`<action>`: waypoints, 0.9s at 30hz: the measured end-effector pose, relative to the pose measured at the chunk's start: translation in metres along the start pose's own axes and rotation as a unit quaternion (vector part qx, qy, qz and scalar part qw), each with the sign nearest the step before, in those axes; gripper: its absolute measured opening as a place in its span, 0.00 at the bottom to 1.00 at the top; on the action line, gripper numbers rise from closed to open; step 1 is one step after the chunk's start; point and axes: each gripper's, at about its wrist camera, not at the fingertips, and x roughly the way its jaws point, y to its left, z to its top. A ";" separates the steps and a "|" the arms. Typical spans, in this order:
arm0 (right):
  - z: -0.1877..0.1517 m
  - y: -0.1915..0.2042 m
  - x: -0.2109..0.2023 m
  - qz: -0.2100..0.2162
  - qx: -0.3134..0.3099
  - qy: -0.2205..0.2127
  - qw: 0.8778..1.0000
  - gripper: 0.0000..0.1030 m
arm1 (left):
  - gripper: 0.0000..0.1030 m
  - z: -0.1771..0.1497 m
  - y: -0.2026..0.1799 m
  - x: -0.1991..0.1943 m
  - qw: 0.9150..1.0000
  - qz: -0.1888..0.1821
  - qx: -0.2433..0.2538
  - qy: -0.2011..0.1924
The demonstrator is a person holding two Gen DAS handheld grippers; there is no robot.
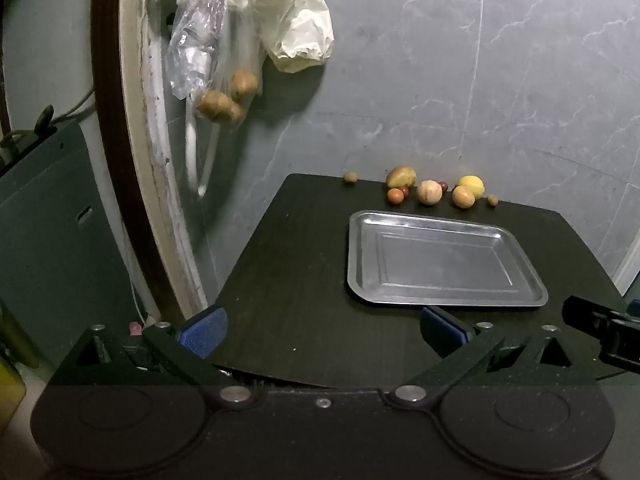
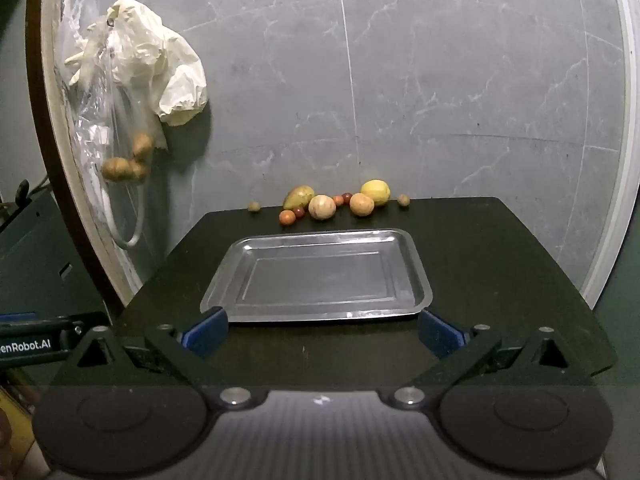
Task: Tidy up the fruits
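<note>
An empty metal tray lies on a dark table. Behind it, along the far edge, sit several fruits: a yellow-green mango, a pale round fruit, an orange one, a yellow lemon, and small reddish and brown ones. My left gripper stands open over the table's near-left part, holding nothing. My right gripper is open at the tray's near edge, also holding nothing.
Plastic bags with several brown tubers hang on the left beside a door frame. A grey tiled wall stands behind the table. The right gripper's body shows at the left wrist view's right edge.
</note>
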 end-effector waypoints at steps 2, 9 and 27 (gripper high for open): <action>0.000 0.000 0.000 0.000 0.000 0.001 1.000 1.00 | 0.99 -0.001 -0.001 -0.001 1.000 0.001 -0.001 0.000; -0.001 0.001 0.001 0.000 -0.001 0.002 1.000 1.00 | 0.99 -0.002 0.004 0.000 1.000 0.002 -0.005 0.003; 0.000 0.005 0.004 -0.008 0.004 0.012 1.000 1.00 | 0.99 -0.001 0.006 0.001 1.000 0.002 -0.008 0.007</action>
